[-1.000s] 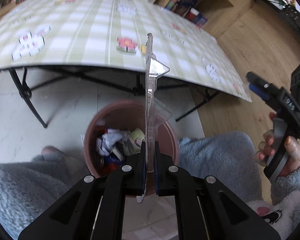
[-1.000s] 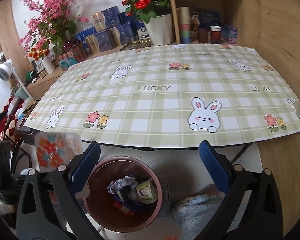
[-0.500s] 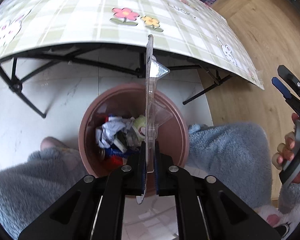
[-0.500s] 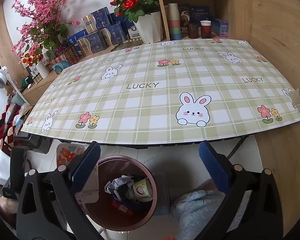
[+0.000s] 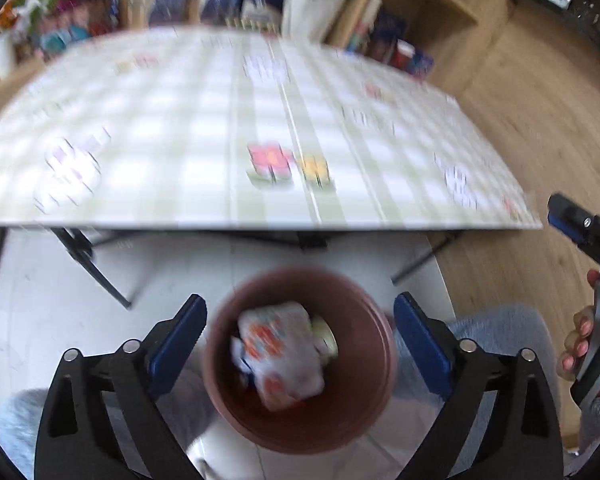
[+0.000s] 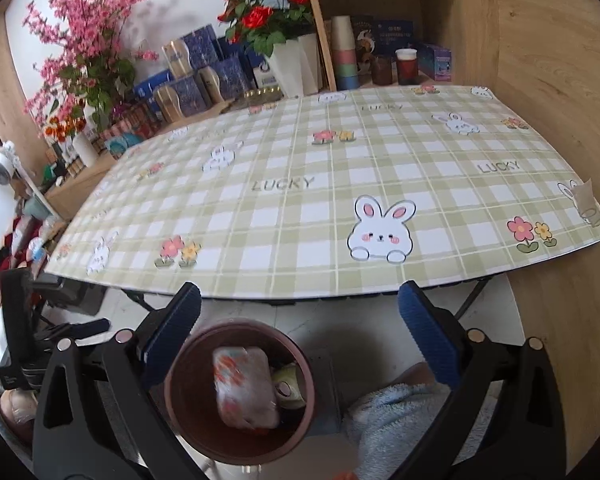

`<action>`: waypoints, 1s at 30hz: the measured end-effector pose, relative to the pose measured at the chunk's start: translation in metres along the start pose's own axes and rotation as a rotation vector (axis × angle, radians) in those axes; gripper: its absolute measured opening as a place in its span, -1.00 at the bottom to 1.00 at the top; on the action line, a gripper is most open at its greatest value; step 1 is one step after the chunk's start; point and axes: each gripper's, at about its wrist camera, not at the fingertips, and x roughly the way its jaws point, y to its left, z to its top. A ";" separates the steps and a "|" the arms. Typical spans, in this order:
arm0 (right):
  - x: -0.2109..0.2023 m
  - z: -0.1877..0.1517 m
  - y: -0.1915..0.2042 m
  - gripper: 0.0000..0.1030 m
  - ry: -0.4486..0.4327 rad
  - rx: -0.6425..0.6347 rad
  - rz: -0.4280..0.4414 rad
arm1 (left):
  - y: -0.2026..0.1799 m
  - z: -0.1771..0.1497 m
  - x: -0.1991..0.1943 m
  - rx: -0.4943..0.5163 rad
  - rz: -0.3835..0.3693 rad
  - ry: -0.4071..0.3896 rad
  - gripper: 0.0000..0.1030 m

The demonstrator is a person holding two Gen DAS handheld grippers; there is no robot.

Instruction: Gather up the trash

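**A:** Clear plastic, printed with orange flowers: the packet [image 6: 246, 388] lies flat on top of the heap inside the brown bin [image 6: 180, 392], which stands on the pale floor just below the near edge of the checked surface [image 6: 340, 208]. The left claw [image 5: 298, 330] hangs directly above it, jaws opening wide with nothing between them.

**B:** And the right claw [image 6: 298, 328]?

**A:** Spread just as wide and empty, aimed at the same bin from over a fleece-covered knee [image 6: 400, 416].

**B:** So what could still go wrong?

**A:** The packet looks stiff and springy, and it sits high on crumpled paper and a small cup [image 6: 288, 388] rather than down in the bin. If it rebounds or slides on that pile, it could tip over the rim onto the floor. The left view is smeared with motion, so I cannot tell whether it has fully settled.

**B:** Anything else?

**A:** The bin is light-looking and close to both knees and the surface's folding legs; a careless sweep of either claw could knock it over. One more piece, a small transparent scrap [image 6: 586, 204], sits at the right corner of the surface near its near edge. It is thin and hard to see, easy to overlook or to push off the edge while reaching.
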 end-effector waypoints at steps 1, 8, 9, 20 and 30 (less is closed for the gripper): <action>-0.002 0.003 0.002 0.89 -0.007 0.000 0.006 | -0.001 0.004 -0.011 0.016 0.023 -0.038 0.82; -0.031 0.029 0.030 0.89 -0.083 -0.107 -0.011 | -0.020 0.043 -0.089 0.150 0.228 -0.313 0.88; -0.037 0.033 0.035 0.89 -0.098 -0.120 -0.007 | -0.023 0.048 -0.095 0.159 0.248 -0.331 0.88; -0.089 0.062 0.068 0.89 -0.228 -0.225 -0.016 | -0.041 0.076 -0.176 0.132 0.189 -0.498 0.88; -0.098 0.064 0.067 0.89 -0.235 -0.211 -0.011 | -0.052 0.068 -0.192 0.141 0.212 -0.519 0.88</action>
